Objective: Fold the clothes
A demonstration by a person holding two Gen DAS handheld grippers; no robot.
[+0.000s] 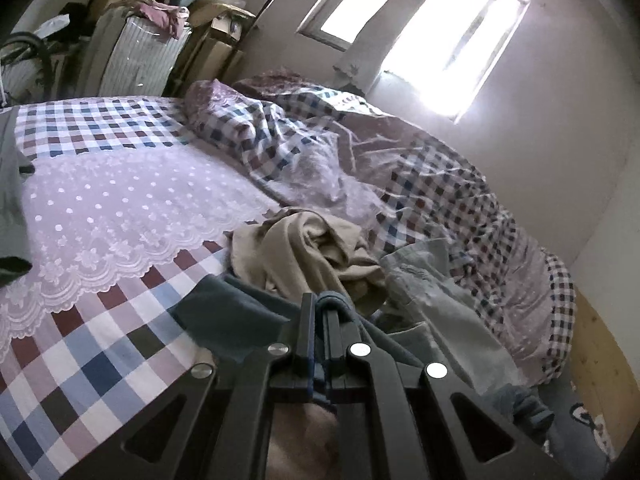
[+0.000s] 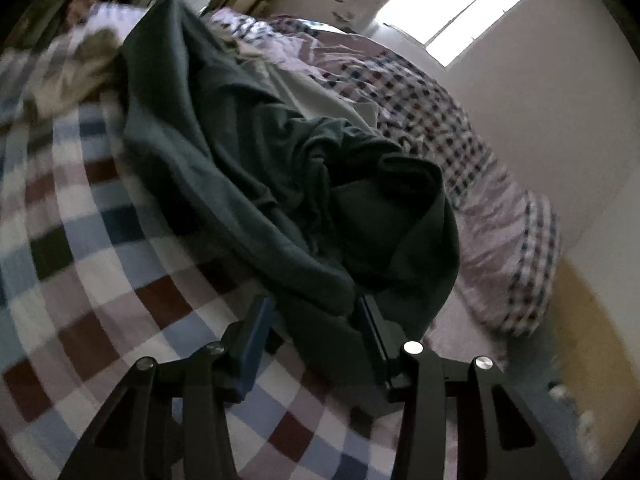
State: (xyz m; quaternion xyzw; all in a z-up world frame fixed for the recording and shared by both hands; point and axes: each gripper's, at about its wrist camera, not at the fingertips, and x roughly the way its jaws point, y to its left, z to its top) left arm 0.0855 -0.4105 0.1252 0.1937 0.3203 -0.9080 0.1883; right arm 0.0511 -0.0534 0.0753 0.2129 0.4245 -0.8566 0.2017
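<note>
A checked bedspread (image 1: 100, 356) covers the bed, with a rumpled quilt (image 1: 420, 168) near the wall. A dark teal garment (image 2: 256, 184) lies across the bedspread beside a tan garment (image 1: 304, 252). The left gripper (image 1: 320, 312) is clamped on the teal garment's edge. The right gripper (image 2: 312, 320) stands half open, teal cloth between its fingers; whether they press it cannot be told.
</note>
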